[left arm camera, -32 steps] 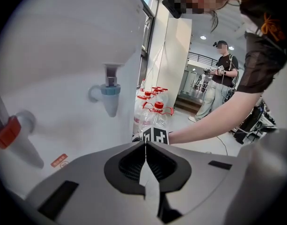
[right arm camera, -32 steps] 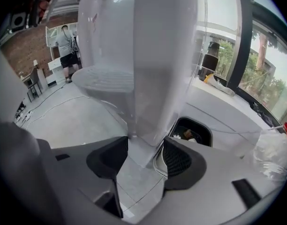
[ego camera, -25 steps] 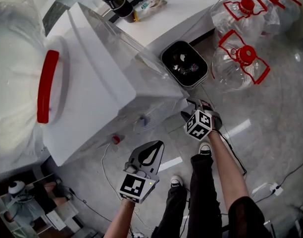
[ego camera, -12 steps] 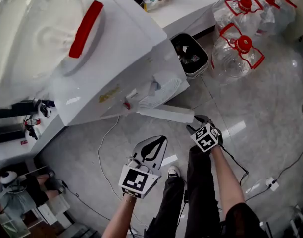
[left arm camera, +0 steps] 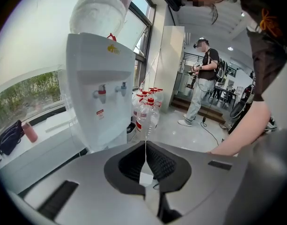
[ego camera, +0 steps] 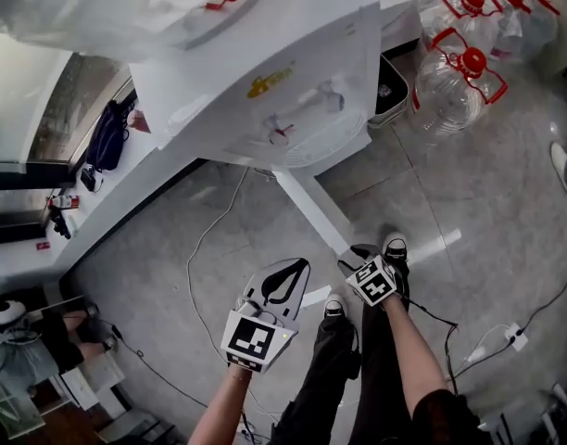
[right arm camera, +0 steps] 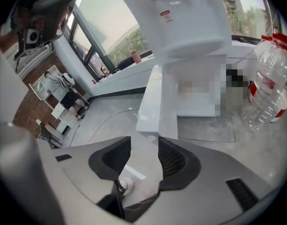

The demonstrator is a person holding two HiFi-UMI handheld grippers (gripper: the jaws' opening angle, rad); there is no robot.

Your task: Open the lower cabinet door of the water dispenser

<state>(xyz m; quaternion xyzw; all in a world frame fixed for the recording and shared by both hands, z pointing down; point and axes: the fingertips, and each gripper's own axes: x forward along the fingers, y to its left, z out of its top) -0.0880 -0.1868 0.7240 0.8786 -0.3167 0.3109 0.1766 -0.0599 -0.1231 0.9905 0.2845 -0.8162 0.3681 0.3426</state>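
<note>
Lower cabinet door (ego camera: 313, 213) of the water dispenser (ego camera: 265, 82) stands swung wide open. Right gripper (ego camera: 358, 252) is at its free edge, jaws closing w/ pads not on it (edge right at the tips). Left gripper (ego camera: 296, 267) is pinched together, empty, held aside, prob to stay clear.

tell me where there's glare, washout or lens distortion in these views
Head view: a bright glare streak on the glossy floor. Left gripper view: the window is washed out and the corners are dark. Right gripper view: the same fisheye bending and dark rim.
</note>
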